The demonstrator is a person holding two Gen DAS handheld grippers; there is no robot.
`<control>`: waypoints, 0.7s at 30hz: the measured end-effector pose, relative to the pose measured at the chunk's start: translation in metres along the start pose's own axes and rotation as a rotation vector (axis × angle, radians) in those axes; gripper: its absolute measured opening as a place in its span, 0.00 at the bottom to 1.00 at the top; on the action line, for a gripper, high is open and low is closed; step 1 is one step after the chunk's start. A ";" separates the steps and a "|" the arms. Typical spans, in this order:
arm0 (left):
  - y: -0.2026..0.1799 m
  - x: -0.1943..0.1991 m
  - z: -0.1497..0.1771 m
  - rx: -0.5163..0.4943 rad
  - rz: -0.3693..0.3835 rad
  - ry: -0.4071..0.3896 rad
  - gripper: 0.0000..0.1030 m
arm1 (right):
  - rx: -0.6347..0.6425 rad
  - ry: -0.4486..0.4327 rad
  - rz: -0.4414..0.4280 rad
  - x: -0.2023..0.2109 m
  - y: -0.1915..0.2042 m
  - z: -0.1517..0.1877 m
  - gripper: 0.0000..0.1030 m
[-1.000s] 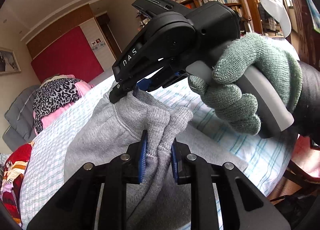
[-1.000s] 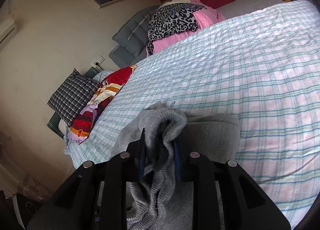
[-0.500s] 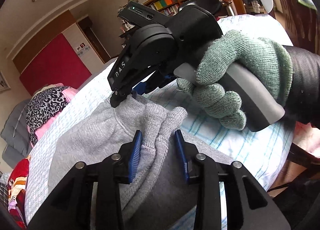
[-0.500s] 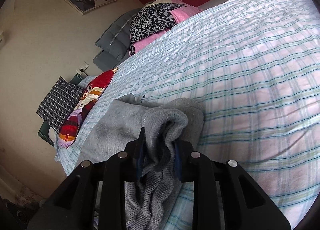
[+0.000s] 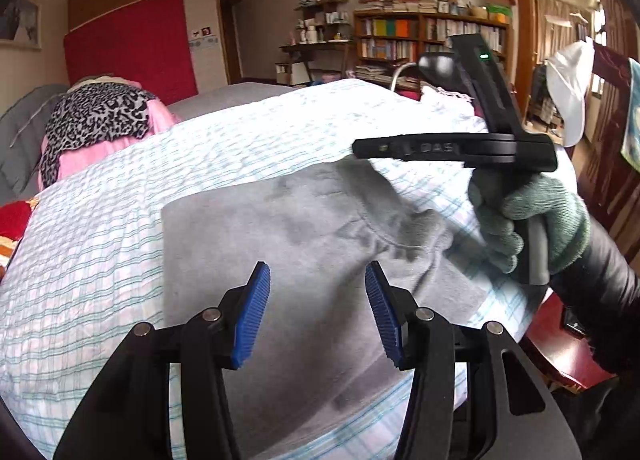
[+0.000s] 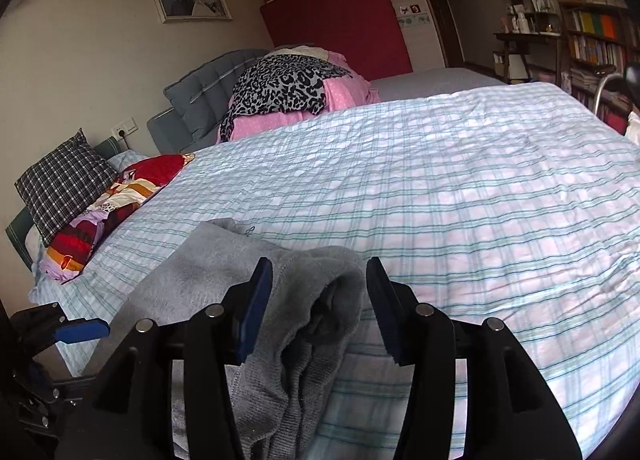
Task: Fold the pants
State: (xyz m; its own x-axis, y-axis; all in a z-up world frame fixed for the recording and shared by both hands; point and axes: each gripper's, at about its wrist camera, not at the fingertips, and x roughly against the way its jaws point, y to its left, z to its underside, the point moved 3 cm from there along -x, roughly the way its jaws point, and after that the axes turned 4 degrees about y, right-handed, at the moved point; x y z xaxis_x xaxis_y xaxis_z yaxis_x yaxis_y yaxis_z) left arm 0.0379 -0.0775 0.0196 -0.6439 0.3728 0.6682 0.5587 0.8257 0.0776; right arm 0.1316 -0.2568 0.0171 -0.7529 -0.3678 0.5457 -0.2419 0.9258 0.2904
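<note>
Grey sweatpants [image 5: 304,244] lie folded flat on the striped bedsheet [image 5: 100,244] near the bed's near edge. My left gripper [image 5: 318,316] is open and empty, hovering just above the pants. My right gripper [image 6: 320,308] is open, its blue pads on either side of the bunched ribbed cuff [image 6: 320,300] without squeezing it. In the left wrist view the right gripper [image 5: 360,149] is held by a green-gloved hand [image 5: 532,220] above the pants' far right corner. The left gripper's blue fingertip [image 6: 82,330] shows at the lower left of the right wrist view.
A pile of leopard-print and pink clothes [image 6: 288,96] sits at the head of the bed. A plaid cushion [image 6: 60,184] and a red patterned pillow [image 6: 120,196] lie at the left side. Bookshelves [image 5: 428,40] and a white cap [image 5: 568,88] stand beyond the bed.
Both grippers have opened and let go of the bunched grey fabric. The pants have dropped flat onto the bed, and both grippers have lifted back from them.
</note>
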 end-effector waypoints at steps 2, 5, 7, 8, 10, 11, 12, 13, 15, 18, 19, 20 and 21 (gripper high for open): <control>0.012 -0.001 0.004 0.042 0.004 0.019 0.49 | 0.034 -0.031 0.006 0.010 0.009 0.001 0.49; 0.012 -0.005 0.014 0.055 0.035 0.045 0.49 | 0.106 -0.034 -0.069 0.016 0.032 0.009 0.49; 0.009 -0.008 0.021 0.043 0.043 0.062 0.49 | 0.169 -0.005 -0.102 0.013 0.049 0.020 0.49; 0.008 -0.011 0.024 0.041 0.047 0.070 0.48 | 0.199 0.017 -0.109 0.008 0.055 0.027 0.49; 0.006 -0.014 0.032 0.044 0.051 0.085 0.48 | 0.241 0.065 -0.088 -0.002 0.061 0.040 0.49; 0.005 -0.017 0.036 0.045 0.052 0.091 0.48 | 0.250 0.082 -0.058 -0.008 0.060 0.045 0.49; 0.004 -0.017 0.041 0.045 0.052 0.094 0.48 | 0.251 0.100 -0.033 -0.013 0.058 0.049 0.49; 0.004 -0.019 0.043 0.043 0.052 0.096 0.48 | 0.247 0.119 -0.014 -0.018 0.055 0.053 0.49; 0.002 -0.019 0.049 0.029 0.045 0.089 0.48 | 0.244 0.151 0.016 -0.027 0.049 0.061 0.49; -0.003 -0.022 0.057 -0.001 0.024 0.074 0.48 | 0.251 0.162 0.029 -0.032 0.047 0.070 0.49; -0.005 -0.023 0.060 -0.009 0.020 0.067 0.48 | 0.252 0.164 0.034 -0.033 0.047 0.071 0.49; -0.005 -0.023 0.061 -0.006 0.020 0.060 0.48 | 0.253 0.165 0.038 -0.034 0.048 0.072 0.49; -0.004 -0.022 0.062 0.003 0.023 0.056 0.48 | 0.252 0.166 0.041 -0.034 0.047 0.072 0.49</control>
State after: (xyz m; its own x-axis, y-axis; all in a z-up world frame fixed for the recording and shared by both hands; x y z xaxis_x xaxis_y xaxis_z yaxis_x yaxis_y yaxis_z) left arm 0.0174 -0.0629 -0.0412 -0.6006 0.3670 0.7103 0.5713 0.8186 0.0601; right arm 0.1017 -0.1944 -0.0442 -0.6602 -0.3199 0.6796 -0.3736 0.9248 0.0725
